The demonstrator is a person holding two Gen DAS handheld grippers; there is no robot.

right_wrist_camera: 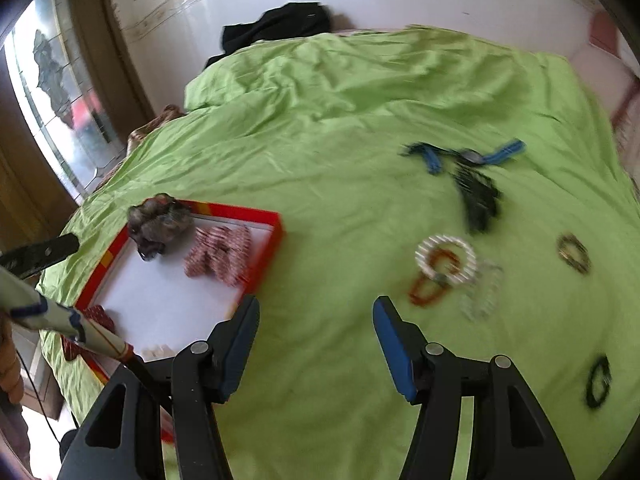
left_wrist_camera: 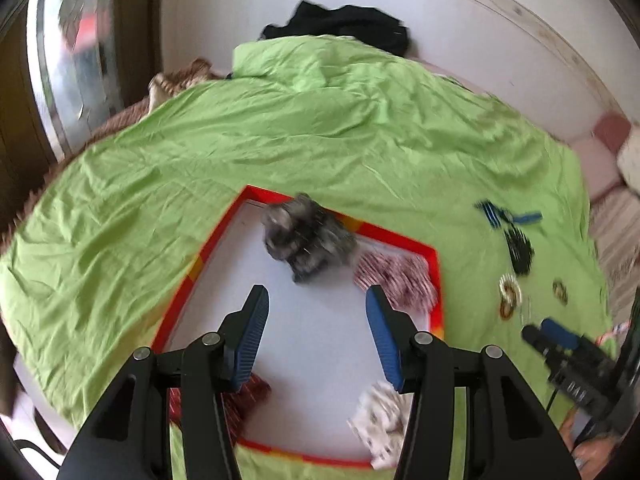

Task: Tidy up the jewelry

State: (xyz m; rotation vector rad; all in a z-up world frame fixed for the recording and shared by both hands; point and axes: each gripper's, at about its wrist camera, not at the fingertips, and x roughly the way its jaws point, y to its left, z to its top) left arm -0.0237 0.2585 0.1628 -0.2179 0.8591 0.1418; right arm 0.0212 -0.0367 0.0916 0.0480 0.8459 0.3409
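A red-rimmed white tray [left_wrist_camera: 434, 258] [right_wrist_camera: 276, 226] lies on the green sheet. In it sit a grey fluffy scrunchie [left_wrist_camera: 310, 240] [right_wrist_camera: 160, 222], a red-white striped one [left_wrist_camera: 394, 278] [right_wrist_camera: 222, 258], a dark red one [left_wrist_camera: 248, 396] and a white patterned one [left_wrist_camera: 380, 416]. My left gripper [left_wrist_camera: 316, 300] is open and empty above the tray. My right gripper [right_wrist_camera: 316, 310] is open and empty over bare sheet, left of a pearl bracelet [right_wrist_camera: 446, 258] and an orange ring [right_wrist_camera: 430, 286]. Blue clips [right_wrist_camera: 472, 156], a black comb piece [right_wrist_camera: 478, 196], a gold ring [right_wrist_camera: 574, 254] and a black hair tie [right_wrist_camera: 598, 386] lie loose.
A green sheet [left_wrist_camera: 280, 132] [right_wrist_camera: 340, 120] covers the bed. Black clothing [left_wrist_camera: 344, 26] [right_wrist_camera: 276, 26] lies at its far end by the white wall. A window [right_wrist_camera: 60, 92] is at the left. The right gripper shows at the right edge of the left wrist view [left_wrist_camera: 560, 340].
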